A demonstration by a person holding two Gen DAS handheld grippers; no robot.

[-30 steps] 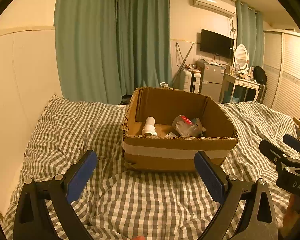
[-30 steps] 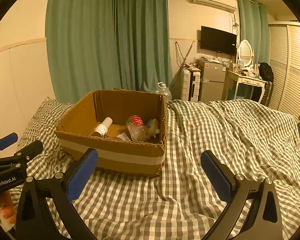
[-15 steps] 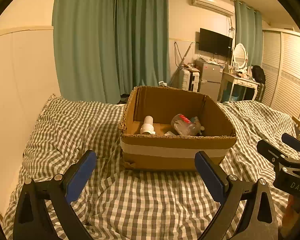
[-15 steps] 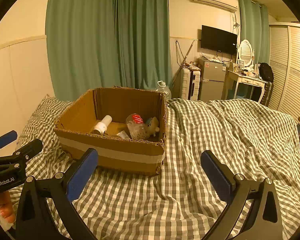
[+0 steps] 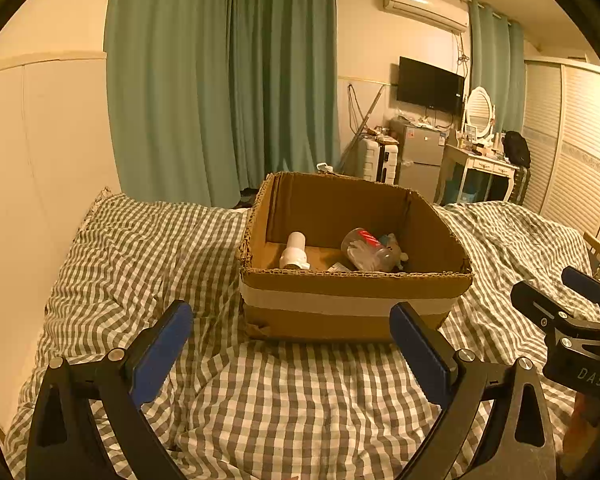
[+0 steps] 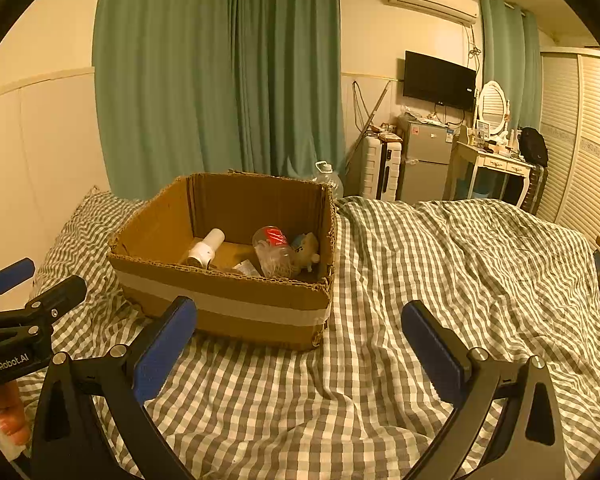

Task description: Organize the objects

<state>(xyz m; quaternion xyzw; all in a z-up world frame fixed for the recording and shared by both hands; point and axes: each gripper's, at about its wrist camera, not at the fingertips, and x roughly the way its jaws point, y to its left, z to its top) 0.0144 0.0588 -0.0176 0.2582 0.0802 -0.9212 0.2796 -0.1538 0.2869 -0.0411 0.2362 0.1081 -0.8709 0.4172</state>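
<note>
An open cardboard box (image 5: 352, 304) (image 6: 220, 300) with a pale tape band sits on the checked bedspread. Inside lie a white tube (image 5: 294, 250) (image 6: 207, 249), a clear plastic bottle with a red label (image 5: 366, 250) (image 6: 274, 254) and a small plush toy (image 5: 396, 246) (image 6: 309, 249). My left gripper (image 5: 292, 354) is open and empty, in front of the box. My right gripper (image 6: 298, 354) is open and empty, in front of the box's right corner. Each gripper shows at the edge of the other's view, the right one (image 5: 568, 320) and the left one (image 6: 24, 308).
The grey-and-white checked bedspread (image 6: 440, 280) spreads wide to the right of the box. A wall panel (image 5: 28, 180) borders the bed on the left. Green curtains (image 5: 228, 80), a suitcase, a small fridge (image 6: 426, 160) and a dressing table stand beyond the bed.
Both views have shifted slightly, with the box sitting a little higher and farther in the frames. Both grippers stay open and empty. The box contents have not moved.
</note>
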